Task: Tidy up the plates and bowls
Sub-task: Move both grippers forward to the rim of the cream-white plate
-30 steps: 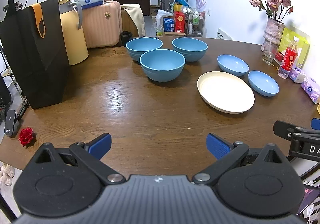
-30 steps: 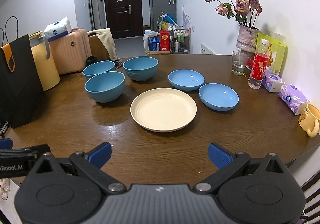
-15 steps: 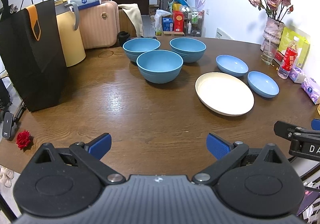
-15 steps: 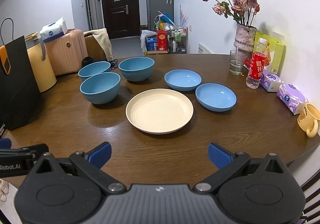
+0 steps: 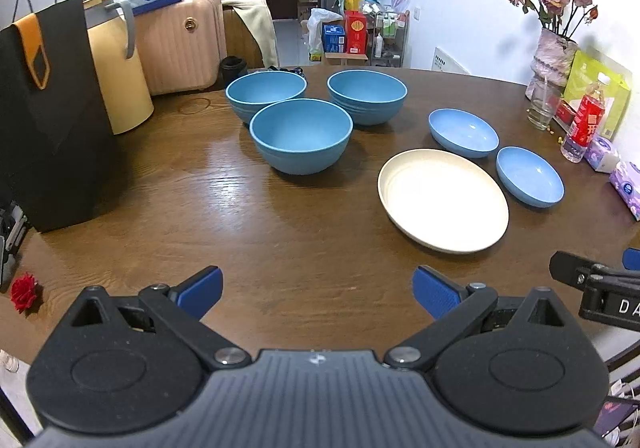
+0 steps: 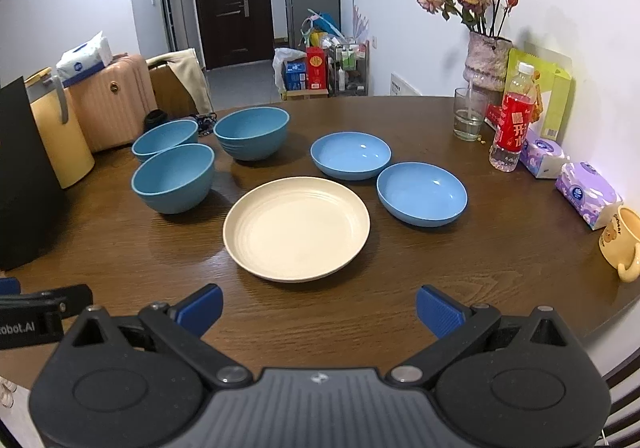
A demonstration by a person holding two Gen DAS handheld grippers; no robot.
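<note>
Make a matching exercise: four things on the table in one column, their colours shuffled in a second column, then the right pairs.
Things:
1. plate
2. front bowl
3. tissue pack
4. bottle label

Colours:
A. red
B. cream
C. purple
D. blue

Pairs: 1-B, 2-D, 3-C, 4-A
</note>
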